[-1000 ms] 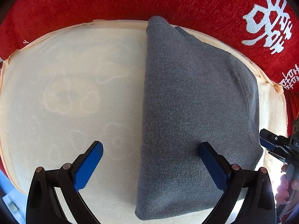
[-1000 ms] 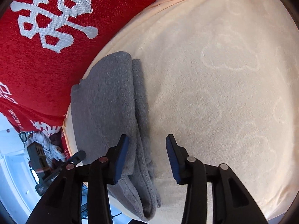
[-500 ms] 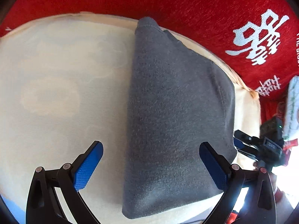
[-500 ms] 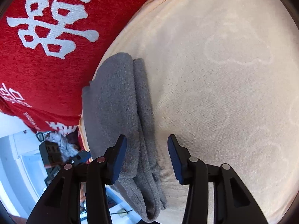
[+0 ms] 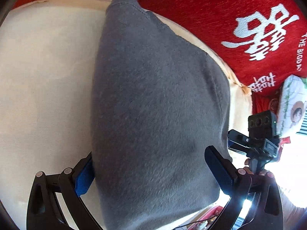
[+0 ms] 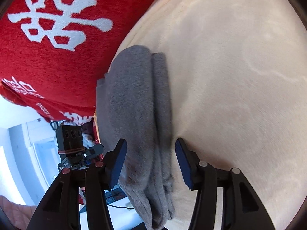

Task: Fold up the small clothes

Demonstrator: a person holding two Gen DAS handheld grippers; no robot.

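A folded grey garment lies on a cream towel. In the left wrist view it fills the middle, and my left gripper is open with its blue pads straddling the garment's near end. In the right wrist view the grey garment lies in stacked layers near the cream towel's left edge. My right gripper is open, its jaws astride the garment's near edge. Neither gripper holds anything.
A red blanket with white characters lies behind and beside the towel, also in the right wrist view. The other gripper shows at each view's edge, the right one and the left one. The towel's edge drops off near the garment.
Both grippers have moved forward onto the garment. The left one's jaws now straddle its near end, and the right one's jaws now sit astride its layered edge.
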